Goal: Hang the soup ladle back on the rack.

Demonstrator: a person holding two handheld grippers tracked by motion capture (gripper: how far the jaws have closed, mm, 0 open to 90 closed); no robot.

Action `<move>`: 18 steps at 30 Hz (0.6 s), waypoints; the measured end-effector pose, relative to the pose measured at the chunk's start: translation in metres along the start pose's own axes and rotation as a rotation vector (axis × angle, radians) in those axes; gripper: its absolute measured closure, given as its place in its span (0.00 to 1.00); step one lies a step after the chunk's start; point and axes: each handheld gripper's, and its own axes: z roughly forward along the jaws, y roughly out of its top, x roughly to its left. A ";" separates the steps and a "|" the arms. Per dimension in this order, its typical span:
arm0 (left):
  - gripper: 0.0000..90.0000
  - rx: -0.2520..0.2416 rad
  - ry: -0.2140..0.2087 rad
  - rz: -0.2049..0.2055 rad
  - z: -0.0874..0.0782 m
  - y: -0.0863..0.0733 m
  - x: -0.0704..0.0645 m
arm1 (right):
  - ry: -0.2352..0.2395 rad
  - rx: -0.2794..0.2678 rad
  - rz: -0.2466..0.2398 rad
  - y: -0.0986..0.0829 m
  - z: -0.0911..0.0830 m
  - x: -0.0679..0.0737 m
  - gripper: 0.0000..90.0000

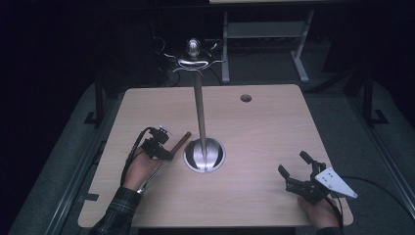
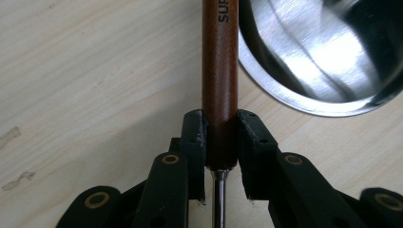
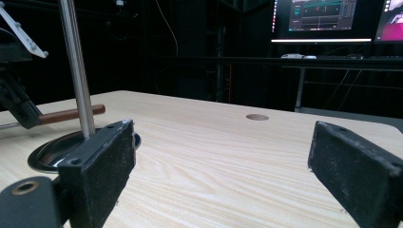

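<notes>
At the near right corner of the pale wood-grain desk (image 1: 254, 127), the right gripper (image 1: 296, 172) rests in the person's right hand (image 1: 320, 213) with its jaws spread wide and nothing between them; the grey three-cornered plate sits on top of it. In the right gripper view the two black jaws stand well apart over bare desk. Farther in on the left side, the left gripper (image 1: 166, 152) lies low over the desk in the person's left hand (image 1: 139, 169), a plaid sleeve (image 1: 117, 213) behind it. Its jaws are clamped on a utensil with a reddish-brown wooden handle and a thin metal shaft (image 2: 219, 85); the grip falls at the handle's lower end, where the shaft begins. The handle points away towards the round polished steel base (image 2: 328, 57) of a tall metal hook stand (image 1: 199, 112), lying just beside its rim. Beyond the stand, a small round hole (image 1: 246, 98) marks the desk's far edge.
</notes>
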 end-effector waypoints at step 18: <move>0.82 -0.239 -0.093 0.007 -0.046 -0.012 0.014 | 0.000 0.000 0.000 0.000 0.000 0.000 0.09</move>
